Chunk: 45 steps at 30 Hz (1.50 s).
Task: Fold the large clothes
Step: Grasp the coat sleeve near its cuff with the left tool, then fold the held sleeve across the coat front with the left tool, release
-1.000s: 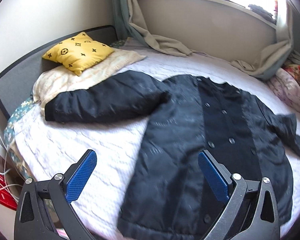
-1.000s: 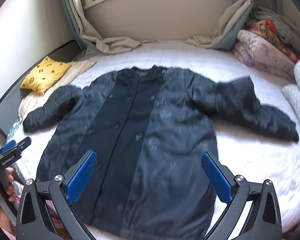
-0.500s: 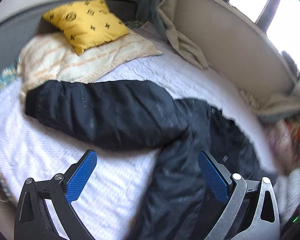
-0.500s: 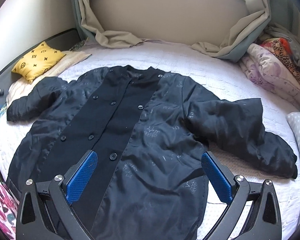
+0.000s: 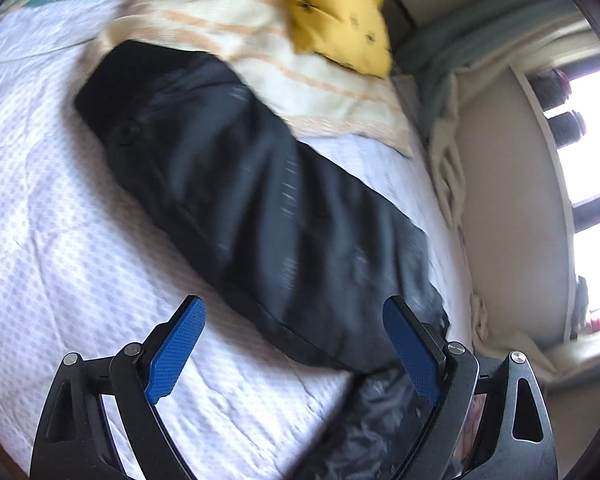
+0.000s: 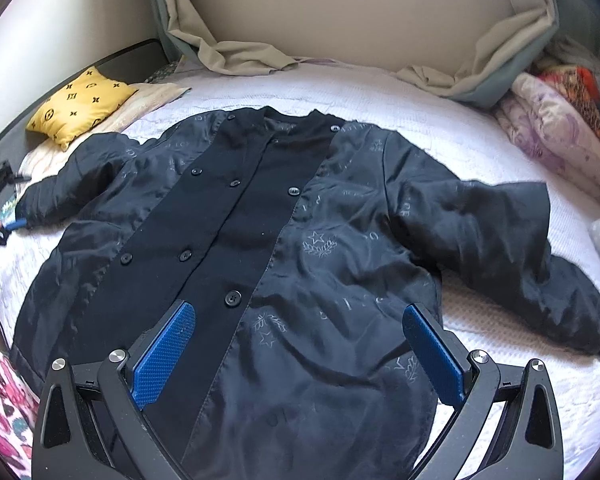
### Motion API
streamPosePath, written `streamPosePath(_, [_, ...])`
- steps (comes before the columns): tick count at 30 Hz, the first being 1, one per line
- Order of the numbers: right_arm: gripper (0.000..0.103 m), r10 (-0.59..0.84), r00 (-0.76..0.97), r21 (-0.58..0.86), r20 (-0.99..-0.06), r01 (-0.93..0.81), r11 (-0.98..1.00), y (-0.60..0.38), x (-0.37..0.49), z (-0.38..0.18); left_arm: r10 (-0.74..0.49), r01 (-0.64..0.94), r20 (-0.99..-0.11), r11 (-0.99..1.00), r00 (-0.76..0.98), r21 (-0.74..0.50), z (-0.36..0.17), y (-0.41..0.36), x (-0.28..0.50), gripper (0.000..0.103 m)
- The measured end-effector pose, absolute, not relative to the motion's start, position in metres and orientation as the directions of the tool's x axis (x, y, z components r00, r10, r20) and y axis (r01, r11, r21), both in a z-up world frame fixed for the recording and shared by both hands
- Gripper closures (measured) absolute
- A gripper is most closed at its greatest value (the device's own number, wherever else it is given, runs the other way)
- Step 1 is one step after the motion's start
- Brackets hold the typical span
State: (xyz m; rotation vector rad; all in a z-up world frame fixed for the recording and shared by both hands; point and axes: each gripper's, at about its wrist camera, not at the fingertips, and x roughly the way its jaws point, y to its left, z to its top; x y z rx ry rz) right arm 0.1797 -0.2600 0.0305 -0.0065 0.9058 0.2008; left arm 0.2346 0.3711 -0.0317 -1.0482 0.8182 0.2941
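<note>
Black coat (image 6: 284,248) lies flat, front up, buttoned, sleeves spread on white bedspread (image 6: 400,96). Left gripper (image 5: 292,344) spread wide above one sleeve (image 5: 236,184), holding nothing. Right gripper (image 6: 296,352) wide open over hem, empty.

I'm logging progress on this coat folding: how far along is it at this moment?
Done: the coat lies flat and buttoned on the bed, both sleeves spread out. In hand: nothing gripped; the left claw is open over the left sleeve, and the right claw is open above the hem. Left: every fold, sleeves first, then the body.
</note>
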Motion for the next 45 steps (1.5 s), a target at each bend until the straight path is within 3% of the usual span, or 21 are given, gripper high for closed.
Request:
streamPosePath(5, [0.0,0.203,0.569,0.144,-0.797,-0.148,0.978,-0.268,0.184,0.026,-0.158,-0.636,-0.723,0.375,0.673,-0.674,-0.064,0.393,0.24,0.016])
streamPosePath(8, [0.0,0.205,0.564,0.152,-0.8,-0.141,0.978,-0.269,0.187,0.024,-0.192,-0.636,-0.707,0.322,0.681,-0.701,-0.081,0.399,0.251,0.024])
streamPosePath(14, [0.0,0.181,0.569,0.134,-0.802,-0.124,0.983,-0.27,0.193,0.021,-0.145,-0.62,-0.662,0.249,0.735,-0.744,-0.098,0.406,0.261,0.04])
streamPosePath(19, [0.0,0.167,0.563,0.126,-0.809,-0.112,0.986,-0.271,0.196,0.016,-0.115,-0.62,-0.66,0.257,0.742,-0.741,-0.099,0.408,0.261,0.079])
streamPosePath(22, [0.0,0.159,0.556,0.124,-0.816,-0.101,0.987,-0.272,0.198,0.012,-0.094,-0.61,-0.651,0.27,0.753,-0.745,-0.09,0.407,0.259,0.086])
streamPosePath(28, [0.0,0.151,0.561,0.117,-0.814,-0.095,0.989,-0.271,0.198,0.013,0.012,-0.601,-0.662,0.433,0.749,-0.672,-0.04,0.388,0.259,0.089])
streamPosePath(37, [0.0,0.12,0.599,0.091,-0.792,-0.08,0.993,-0.274,0.193,0.027,0.183,-0.453,-0.539,0.784,0.822,-0.424,0.068,0.296,0.273,0.089])
streamPosePath(42, [0.0,0.09,0.621,0.086,-0.779,-0.037,0.996,-0.286,0.196,0.034,0.184,-0.34,-0.5,0.909,0.846,-0.242,0.116,0.207,0.294,0.089])
streamPosePath(45, [0.0,0.086,0.622,0.105,-0.778,-0.006,0.994,-0.295,0.198,0.036,0.133,-0.267,-0.504,0.942,0.854,-0.204,0.13,0.157,0.306,0.089])
